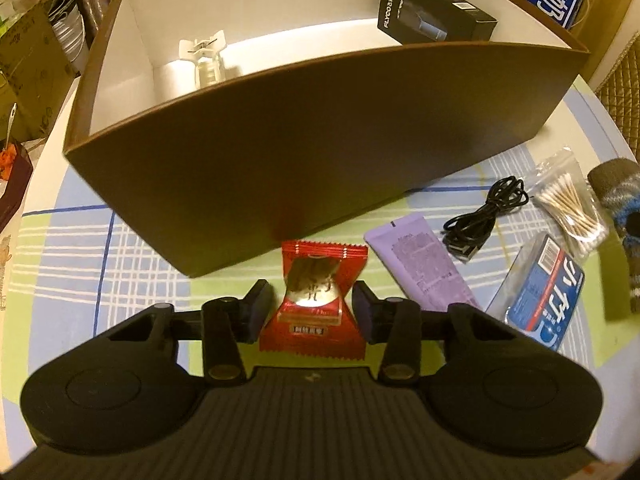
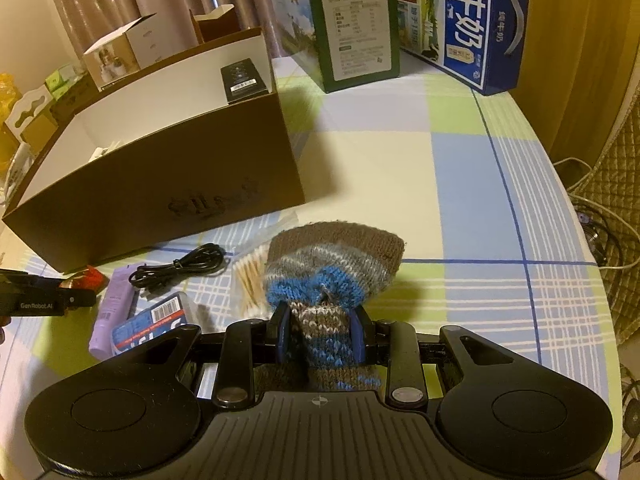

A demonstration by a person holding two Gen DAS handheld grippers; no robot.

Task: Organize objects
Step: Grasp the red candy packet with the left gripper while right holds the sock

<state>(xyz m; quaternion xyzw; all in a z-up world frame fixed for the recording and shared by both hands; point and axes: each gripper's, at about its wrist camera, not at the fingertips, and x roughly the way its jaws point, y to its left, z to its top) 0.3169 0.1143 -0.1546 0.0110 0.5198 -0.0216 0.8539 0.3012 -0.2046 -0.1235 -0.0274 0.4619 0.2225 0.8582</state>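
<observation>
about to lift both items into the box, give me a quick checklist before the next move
1. Left gripper straddles the red snack packet: ok; pad contact: cannot tell.
2. Right gripper pinching the knitted sock: ok.
3. Brown box open on top: ok.
4. Free floor space in the box between the white clip and black carton: ok.
5. Black cable clear of the sock: ok.
</observation>
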